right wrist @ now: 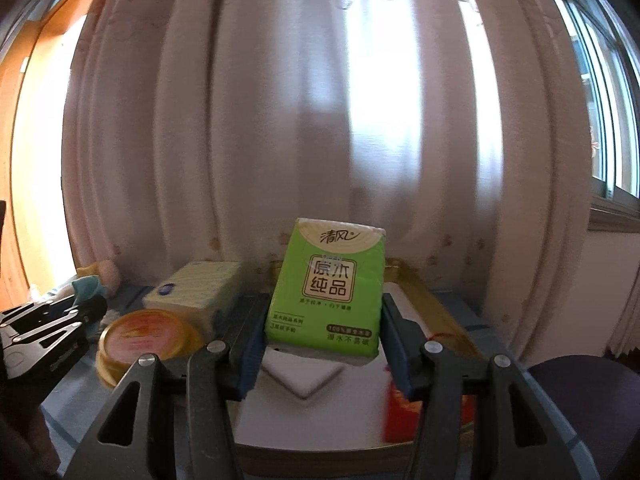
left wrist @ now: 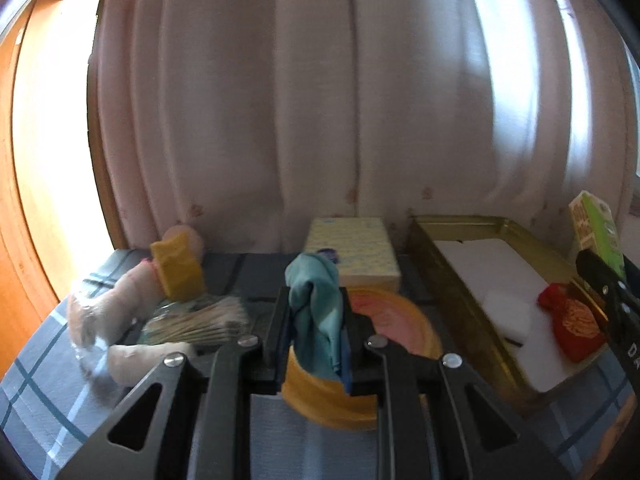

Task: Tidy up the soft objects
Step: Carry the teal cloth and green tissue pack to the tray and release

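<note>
Tissue pack (right wrist: 326,292) is sitting upright in the right claw (right wrist: 324,340), hanging over the tray (right wrist: 436,304). Teal cloth (left wrist: 316,316) is bunching in the pinching left claw (left wrist: 316,344) above the counter (left wrist: 36,384). Risk: cloth sliding out of the thin pinch, pack tipping.

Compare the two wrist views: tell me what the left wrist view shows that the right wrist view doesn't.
Left only: a yellow sponge block, a bundle of cotton swabs and a red pouch lying in the gold tray. Right only: a window and the printed front of the green tissue pack. Both show the pale curtain, the yellow tissue pack, the round orange lid and the teal cloth clamped in the left gripper.
</note>
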{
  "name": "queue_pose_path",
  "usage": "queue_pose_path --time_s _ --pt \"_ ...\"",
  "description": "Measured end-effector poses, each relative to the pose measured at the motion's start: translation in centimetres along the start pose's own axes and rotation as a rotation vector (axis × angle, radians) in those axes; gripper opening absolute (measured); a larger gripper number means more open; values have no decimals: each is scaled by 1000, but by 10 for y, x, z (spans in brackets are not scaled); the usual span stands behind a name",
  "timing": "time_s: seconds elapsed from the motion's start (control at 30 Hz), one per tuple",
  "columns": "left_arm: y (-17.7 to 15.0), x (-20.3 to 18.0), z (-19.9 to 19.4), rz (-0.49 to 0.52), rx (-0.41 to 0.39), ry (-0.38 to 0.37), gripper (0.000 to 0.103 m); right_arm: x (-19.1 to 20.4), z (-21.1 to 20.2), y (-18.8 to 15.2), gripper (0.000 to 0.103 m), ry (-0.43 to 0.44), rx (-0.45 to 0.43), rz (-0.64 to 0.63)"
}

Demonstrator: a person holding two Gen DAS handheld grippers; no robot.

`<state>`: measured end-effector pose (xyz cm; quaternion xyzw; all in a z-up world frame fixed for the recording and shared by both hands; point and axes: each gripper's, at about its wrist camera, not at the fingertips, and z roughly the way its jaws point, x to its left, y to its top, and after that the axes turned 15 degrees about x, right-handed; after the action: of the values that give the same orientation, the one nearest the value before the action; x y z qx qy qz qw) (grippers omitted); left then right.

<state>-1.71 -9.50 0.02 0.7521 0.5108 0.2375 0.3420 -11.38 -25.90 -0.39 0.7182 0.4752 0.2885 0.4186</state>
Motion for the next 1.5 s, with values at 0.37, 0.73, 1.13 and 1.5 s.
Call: queue_pose_path --time_s 0.37,0.73,1.13,1.5 --pt "2 -53 -2 88 -21 -58 18 -54 2 0 55 -100 -3 44" --pt "10 -110 1 175 -31 -122 18 -96 11 6 55 -182 -3 82" --pt "20 -153 20 213 35 -166 18 -96 40 20 55 -133 50 17" --pt "21 -159 28 203 76 -171 18 -101 62 26 55 -19 135 19"
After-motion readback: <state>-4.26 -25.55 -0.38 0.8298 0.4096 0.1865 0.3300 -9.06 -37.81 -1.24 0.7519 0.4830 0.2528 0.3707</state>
